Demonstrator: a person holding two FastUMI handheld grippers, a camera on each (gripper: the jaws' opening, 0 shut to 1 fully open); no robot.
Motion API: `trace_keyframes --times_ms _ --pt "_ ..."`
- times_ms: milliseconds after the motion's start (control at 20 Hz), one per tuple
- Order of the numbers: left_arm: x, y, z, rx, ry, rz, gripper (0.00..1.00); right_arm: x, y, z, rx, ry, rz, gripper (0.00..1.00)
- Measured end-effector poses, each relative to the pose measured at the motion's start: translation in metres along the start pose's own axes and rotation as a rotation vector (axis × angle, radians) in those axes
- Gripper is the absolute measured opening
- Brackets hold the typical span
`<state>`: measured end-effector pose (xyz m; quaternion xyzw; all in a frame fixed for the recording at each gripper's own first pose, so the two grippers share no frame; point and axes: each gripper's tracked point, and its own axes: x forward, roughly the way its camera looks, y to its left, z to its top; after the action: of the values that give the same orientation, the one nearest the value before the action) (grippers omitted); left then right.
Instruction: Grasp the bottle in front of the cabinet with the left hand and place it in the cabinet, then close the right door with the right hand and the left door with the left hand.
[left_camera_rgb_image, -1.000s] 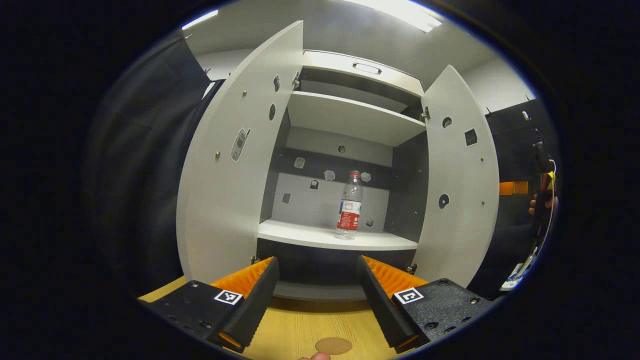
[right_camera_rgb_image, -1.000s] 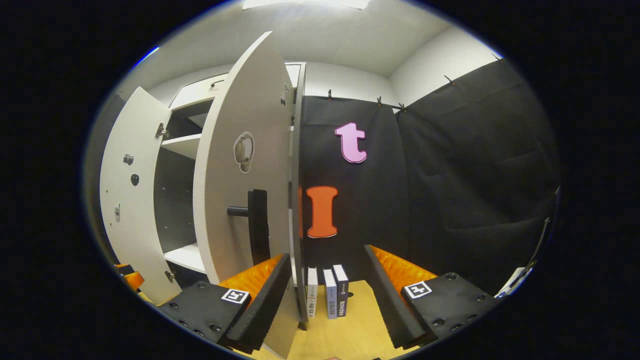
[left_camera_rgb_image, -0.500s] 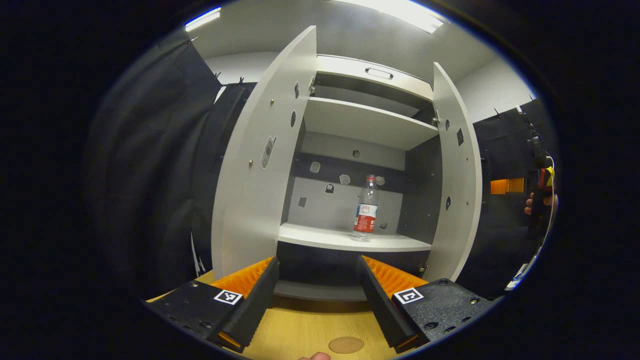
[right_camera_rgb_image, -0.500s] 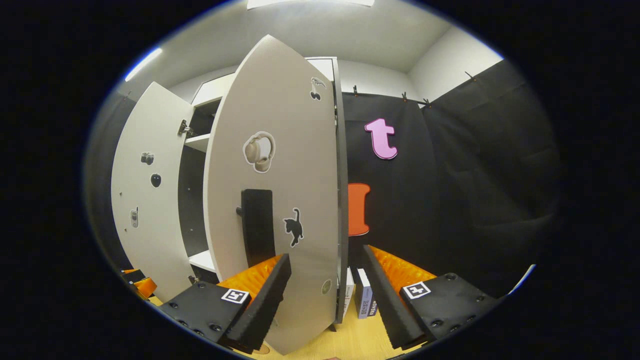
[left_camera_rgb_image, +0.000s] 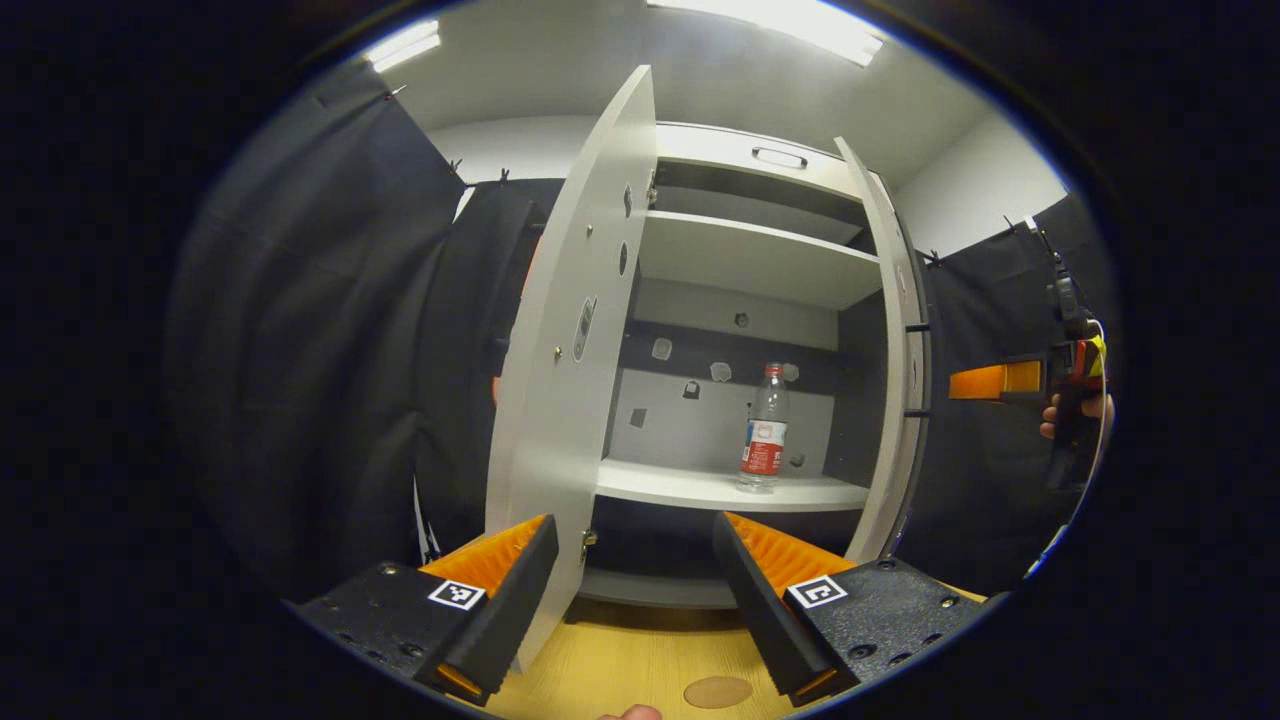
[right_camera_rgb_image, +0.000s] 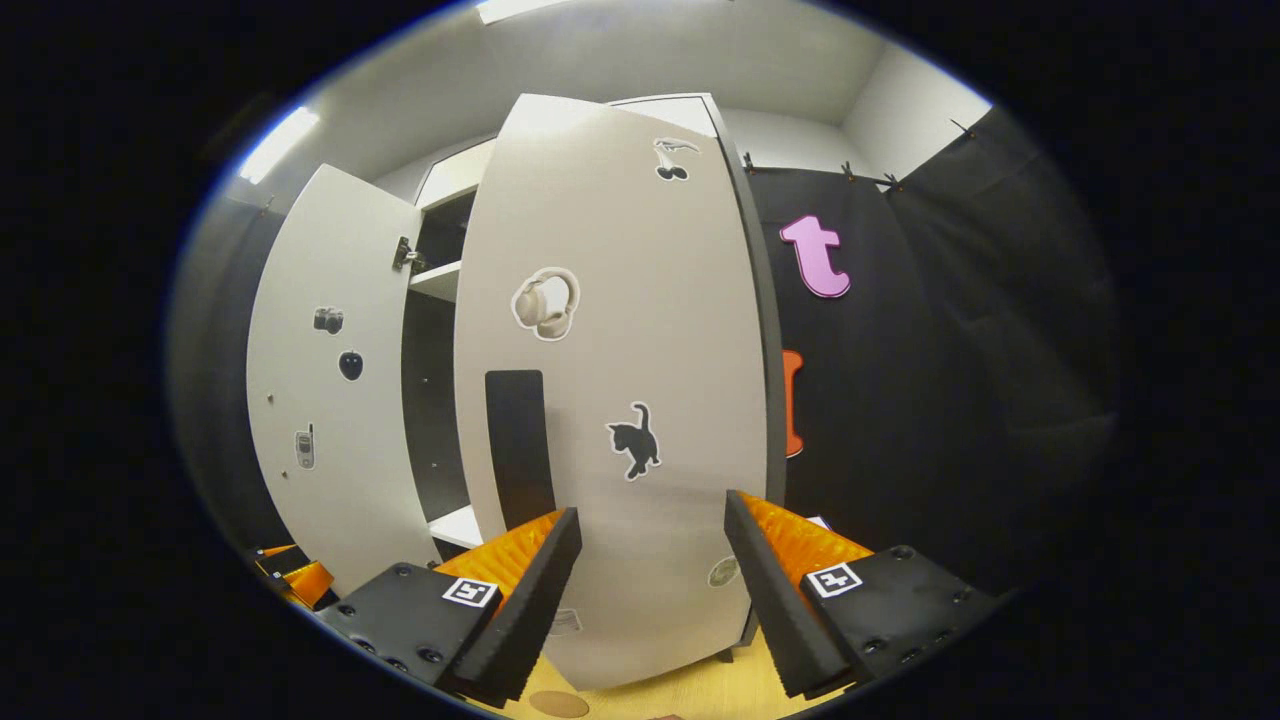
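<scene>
- Left tool (left_camera_rgb_image: 632, 580) sits low in the left gripper view, fingers spread wide with nothing between them, over the wooden counter (left_camera_rgb_image: 620, 665).
- A round brown disc (left_camera_rgb_image: 717, 691) lies flat on that counter, just beside the tool's right-hand finger.
- Right tool (right_camera_rgb_image: 645, 585) in the right gripper view, fingers just as wide apart and holding nothing, close up to the front of the right door (right_camera_rgb_image: 620, 380).
- That right door is nearly closed; its front carries a black handle (right_camera_rgb_image: 518, 445) and stickers of a cat (right_camera_rgb_image: 634, 440), headphones (right_camera_rgb_image: 545, 303) and cherries (right_camera_rgb_image: 668, 158).
- Left door (left_camera_rgb_image: 575, 350) hangs wide open, its lower edge near the left tool's left-hand finger; small stickers dot its inner face.
- Inside the cabinet (left_camera_rgb_image: 760, 170), the bottle (left_camera_rgb_image: 764, 428) stands upright on the lower shelf (left_camera_rgb_image: 700, 487), toward the right side, red label, clear body.
- An upper shelf (left_camera_rgb_image: 750, 258) runs above it, bare from here.
- Off at the right edge of the left gripper view, a hand (left_camera_rgb_image: 1066, 418) grips the other tool.
- Round the back: black cloth walls, white wall above, bright strip lights (left_camera_rgb_image: 790, 15) on the ceiling.
</scene>
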<state>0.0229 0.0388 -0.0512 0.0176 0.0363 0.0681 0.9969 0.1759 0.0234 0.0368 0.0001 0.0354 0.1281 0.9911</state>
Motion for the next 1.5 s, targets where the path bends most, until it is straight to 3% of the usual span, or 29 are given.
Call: trace_keyframes --times_ms 250,350,400,450,550,600,650,750,800,850,900,1050,1100,1150,1500 --pt "-0.016 0.026 0.019 -0.007 -0.033 0.091 0.95 0.024 0.026 -0.004 -0.007 0.000 0.042 0.96" --pt "-0.026 0.045 0.033 -0.016 -0.056 0.148 0.95 0.025 0.026 -0.003 -0.016 -0.008 0.046 0.95" --pt "-0.031 0.056 0.042 -0.018 -0.065 0.180 0.95 0.027 0.027 -0.004 -0.017 -0.001 0.048 1.00" --pt "-0.035 0.068 0.050 -0.018 -0.075 0.215 0.95 0.028 0.029 -0.006 -0.014 0.002 0.049 0.95" --pt "-0.043 0.095 0.066 -0.015 -0.104 0.295 0.94 0.034 0.031 -0.008 -0.013 0.002 0.054 0.95" --pt "-0.043 0.110 0.074 -0.015 -0.114 0.333 0.94 0.034 0.031 -0.008 -0.008 0.001 0.053 1.00" --pt "-0.042 0.119 0.079 -0.013 -0.117 0.362 0.94 0.033 0.030 -0.008 -0.004 0.000 0.050 0.95" --pt "-0.033 0.140 0.092 -0.010 -0.133 0.408 0.94 0.028 0.035 -0.008 0.003 0.002 0.070 0.95" --pt "-0.024 0.148 0.097 -0.007 -0.135 0.416 0.92 0.024 0.034 -0.008 0.002 0.003 0.073 0.95" --pt "-0.016 0.154 0.103 -0.009 -0.136 0.416 0.95 0.017 0.032 -0.010 -0.008 0.003 0.072 0.88" --pt "-0.007 0.158 0.107 -0.015 -0.132 0.411 0.95 0.009 0.028 -0.010 -0.020 0.003 0.067 0.96" --pt "0.017 0.165 0.115 -0.019 -0.142 0.382 0.94 -0.011 0.017 -0.008 -0.034 -0.007 0.035 0.96" --pt "0.025 0.167 0.115 -0.004 -0.138 0.380 0.94 -0.016 0.014 -0.009 -0.027 -0.005 0.027 0.89" --pt "0.031 0.167 0.114 0.011 -0.131 0.377 0.94 -0.022 0.011 -0.010 -0.015 -0.002 0.021 0.96" --pt "0.044 0.155 0.117 0.027 -0.133 0.329 0.93 -0.049 -0.017 -0.010 0.001 -0.014 -0.047 0.96"
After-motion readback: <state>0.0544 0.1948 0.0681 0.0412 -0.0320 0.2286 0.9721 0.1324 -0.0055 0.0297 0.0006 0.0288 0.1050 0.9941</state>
